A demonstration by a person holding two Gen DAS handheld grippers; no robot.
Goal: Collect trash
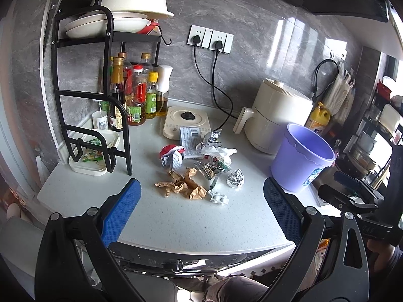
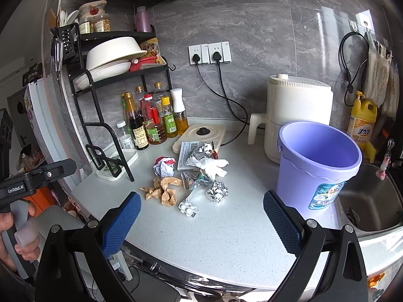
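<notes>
Grey marble-look wall, white speckled counter (image 2: 214, 239). From my feeds, left to right: black wire rack (image 2: 100, 125) at the left with bowls and plates up top and sauce and oil bottles (image 2: 151, 123) beside it; their labels are too small for me to read. The left tool's handle at the edge of the right wrist view reads "GenRobot.AI", with a hand (image 2: 15, 236) on its grip.

Trash pile sits mid-counter, in front of a cream appliance base (image 2: 201, 136): red-and-white crumpled wrapper (image 2: 163, 166), flat grey packet (image 2: 185, 156) with a barcode (text unreadable), white tissue wad (image 2: 211, 166), crumpled brown paper (image 2: 163, 188), silvery foil wrapper (image 2: 195, 180), foil ball (image 2: 217, 191), small white scrap (image 2: 187, 209) nearest me.

Right of the pile: purple bucket (image 2: 317, 171) upright, with a blue sticker I can't read. White air fryer (image 2: 297, 108) behind it, yellow detergent bottle (image 2: 361, 123) and sink (image 2: 372, 201) further right.

Left gripper (image 1: 201, 209) and right gripper (image 2: 201, 216): fingers spread wide, nothing between them, both hovering short of the pile.
</notes>
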